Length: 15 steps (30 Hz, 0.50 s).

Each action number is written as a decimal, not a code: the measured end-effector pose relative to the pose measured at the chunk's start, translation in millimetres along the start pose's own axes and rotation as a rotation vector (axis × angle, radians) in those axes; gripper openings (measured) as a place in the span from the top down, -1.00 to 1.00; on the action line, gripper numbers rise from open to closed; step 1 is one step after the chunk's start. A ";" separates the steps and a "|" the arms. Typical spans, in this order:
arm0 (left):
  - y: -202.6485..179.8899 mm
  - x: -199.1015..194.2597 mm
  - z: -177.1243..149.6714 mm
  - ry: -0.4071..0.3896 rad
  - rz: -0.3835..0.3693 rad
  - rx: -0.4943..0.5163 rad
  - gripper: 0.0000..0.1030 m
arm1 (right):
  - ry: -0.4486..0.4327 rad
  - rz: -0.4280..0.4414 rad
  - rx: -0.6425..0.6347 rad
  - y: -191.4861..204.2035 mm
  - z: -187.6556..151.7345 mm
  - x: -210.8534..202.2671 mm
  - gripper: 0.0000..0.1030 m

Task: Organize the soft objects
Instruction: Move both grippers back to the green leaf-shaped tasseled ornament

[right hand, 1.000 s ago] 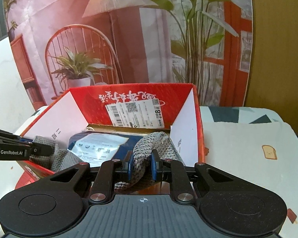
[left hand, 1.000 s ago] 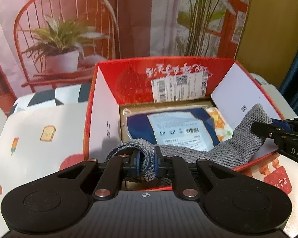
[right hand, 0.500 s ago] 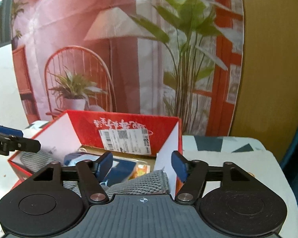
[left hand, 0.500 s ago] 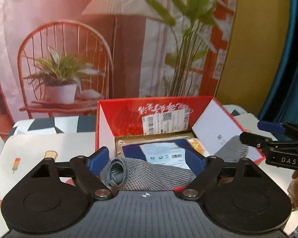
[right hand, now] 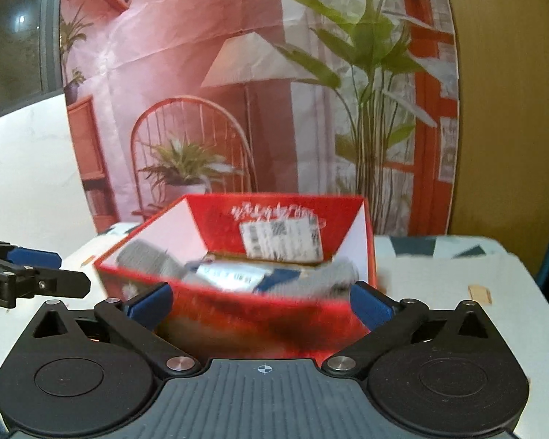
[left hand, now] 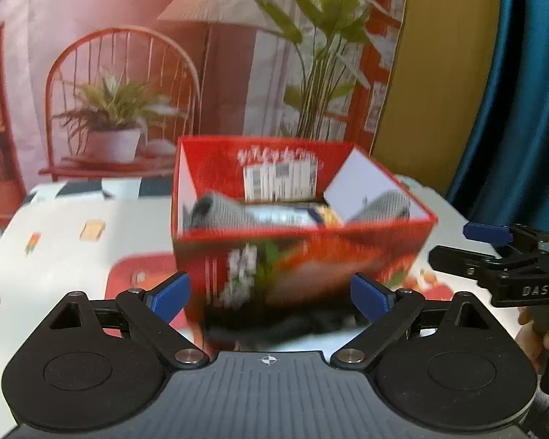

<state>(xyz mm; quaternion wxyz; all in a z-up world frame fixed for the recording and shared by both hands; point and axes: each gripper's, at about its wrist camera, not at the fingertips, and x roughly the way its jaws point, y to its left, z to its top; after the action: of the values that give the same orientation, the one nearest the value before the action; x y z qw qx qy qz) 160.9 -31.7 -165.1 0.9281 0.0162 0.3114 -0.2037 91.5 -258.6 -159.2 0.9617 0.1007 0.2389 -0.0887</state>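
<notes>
Both my grippers are wide open and holding nothing: left gripper, right gripper. The grey knit thing lies inside the red box, draped from its left wall to its right corner over a blue packet. Box sits mid-table. I'd back off level and straight so neither finger clips the front wall.
</notes>
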 end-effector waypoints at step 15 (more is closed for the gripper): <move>3.1 -1.8 -72.8 0.121 0.014 -0.087 -0.85 | 0.229 -0.014 0.039 4.2 -101.7 -49.6 -0.98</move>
<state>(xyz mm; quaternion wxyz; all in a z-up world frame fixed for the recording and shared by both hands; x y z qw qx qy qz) 119.3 -16.8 -223.0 0.9088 -0.0097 0.3752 -0.1821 4.4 -224.5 -222.9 0.9253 0.1272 0.3463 -0.0881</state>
